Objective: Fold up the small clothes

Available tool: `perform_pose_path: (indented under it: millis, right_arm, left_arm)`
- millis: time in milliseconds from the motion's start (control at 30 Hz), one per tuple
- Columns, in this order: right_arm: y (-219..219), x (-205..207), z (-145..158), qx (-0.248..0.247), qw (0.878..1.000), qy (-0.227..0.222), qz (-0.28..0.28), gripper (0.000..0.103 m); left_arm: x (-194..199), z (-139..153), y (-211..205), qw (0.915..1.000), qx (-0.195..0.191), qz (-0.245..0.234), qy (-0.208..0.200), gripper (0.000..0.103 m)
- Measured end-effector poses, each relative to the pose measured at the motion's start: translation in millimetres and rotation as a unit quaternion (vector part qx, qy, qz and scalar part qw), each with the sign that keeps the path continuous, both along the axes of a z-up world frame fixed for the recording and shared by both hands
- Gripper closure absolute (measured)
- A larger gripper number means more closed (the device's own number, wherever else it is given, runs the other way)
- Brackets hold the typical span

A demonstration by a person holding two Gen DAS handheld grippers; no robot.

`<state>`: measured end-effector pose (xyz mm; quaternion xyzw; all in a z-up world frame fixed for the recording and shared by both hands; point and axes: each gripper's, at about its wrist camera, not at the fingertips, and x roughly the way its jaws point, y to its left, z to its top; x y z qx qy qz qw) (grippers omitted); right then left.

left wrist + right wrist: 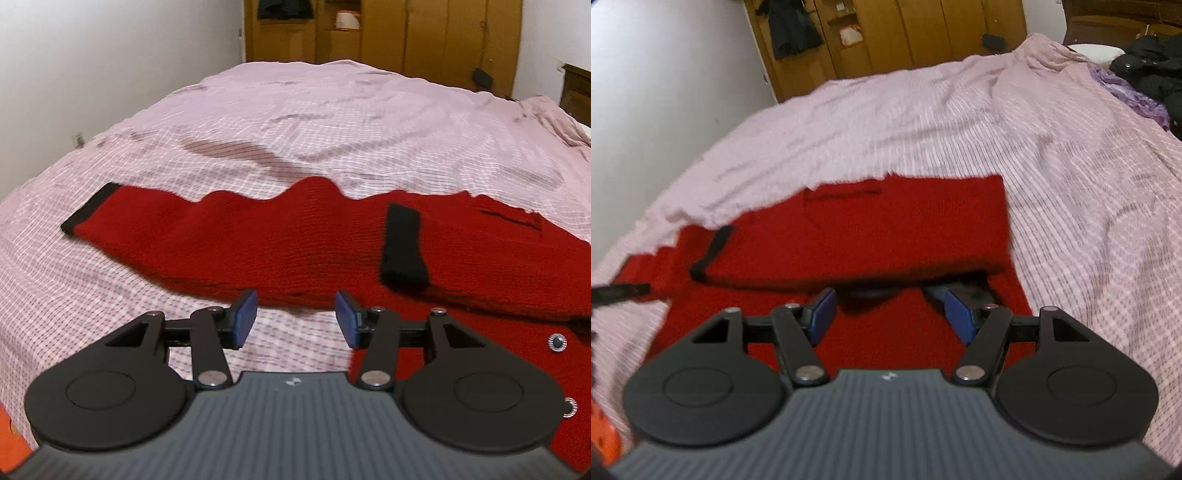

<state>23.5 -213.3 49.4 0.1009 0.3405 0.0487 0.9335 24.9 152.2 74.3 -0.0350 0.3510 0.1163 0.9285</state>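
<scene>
A small red knit cardigan (pixel 280 240) with black cuffs lies spread on the pink checked bed sheet (pixel 295 122). One sleeve stretches left, ending in a black cuff (pixel 86 210). The other sleeve is folded across the body, its black cuff (pixel 402 245) on top. Metal snaps (pixel 557 341) show at lower right. My left gripper (pixel 297 317) is open and empty, just short of the sleeve's near edge. My right gripper (pixel 886 306) is open over the cardigan (pixel 905 225), its fingertips at the near edge of the folded sleeve.
Wooden wardrobes (pixel 388 29) stand beyond the bed's far end. A white wall (pixel 110 55) runs along the left. Dark and purple clothes (pixel 1145 74) are heaped at the bed's right. An orange object (pixel 605 432) shows at lower left.
</scene>
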Motion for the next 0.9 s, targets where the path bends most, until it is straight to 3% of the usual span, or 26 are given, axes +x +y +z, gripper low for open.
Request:
perform_pose_path:
  millis: [167, 400, 700, 900]
  right_arm:
    - [-2, 3, -26, -0.002, 0.999, 0.031, -0.021, 0.037]
    - [4, -1, -38, -0.017, 0.999, 0.025, -0.021, 0.037]
    - [8, -3, -43, -0.025, 0.999, 0.016, -0.022, 0.032]
    - [8, -4, -44, -0.029, 0.999, 0.012, -0.023, 0.032]
  left_arm:
    - [0, -8, 20, 0.9997, -0.009, 0.023, 0.003, 0.047]
    - [11, -16, 54, 0.9971, -0.033, 0.068, 0.003, 0.047]
    - [31, -23, 89, 0.9891, -0.066, 0.131, -0.011, 0.047]
    - [42, -43, 112, 0.9770, -0.101, 0.188, -0.005, 0.047]
